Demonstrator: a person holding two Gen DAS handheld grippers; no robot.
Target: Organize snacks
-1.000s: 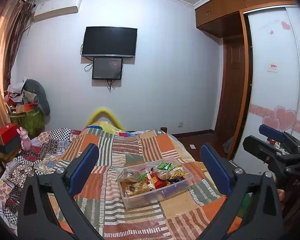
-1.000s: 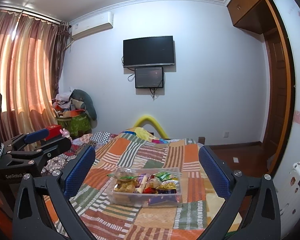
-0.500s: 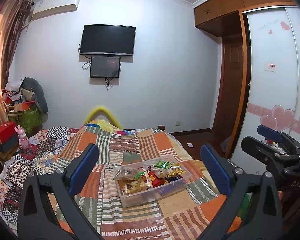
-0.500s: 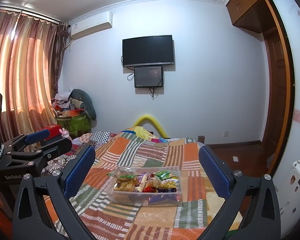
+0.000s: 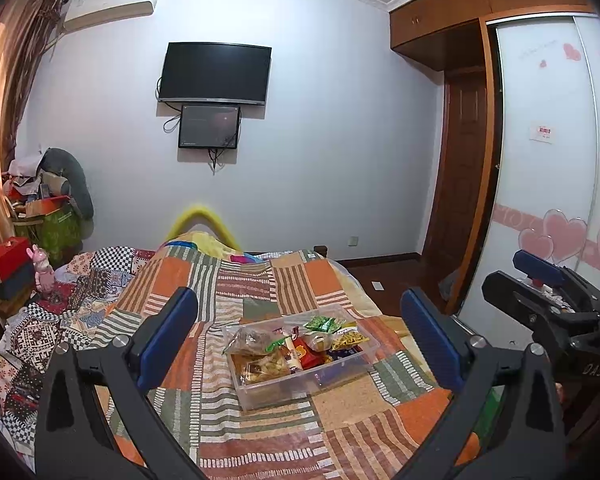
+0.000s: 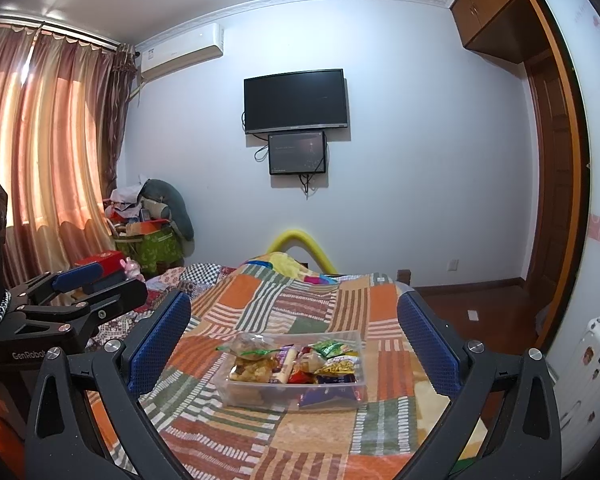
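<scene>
A clear plastic box (image 5: 332,378) (image 6: 259,394) sits on the patchwork bedspread (image 5: 259,288) (image 6: 308,304). It holds several snack packets (image 5: 295,346) (image 6: 295,360): a clear bag of brown pieces, a green packet, yellow and red ones. My left gripper (image 5: 300,328) is open and empty, held back from the box and above the bed. My right gripper (image 6: 293,332) is open and empty, likewise back from the box. Each gripper shows at the edge of the other's view, the right one (image 5: 556,300) and the left one (image 6: 67,300).
A TV (image 5: 215,74) and a small screen hang on the far wall. A cluttered pile with a green bag (image 5: 51,220) and a red box (image 5: 5,254) stands left of the bed. A wardrobe with heart stickers (image 5: 556,184) and a wooden door stand on the right.
Both views have shifted slightly; the left gripper has drifted a little so the box sits a touch further left and lower in its view. Nothing was gripped or released.
</scene>
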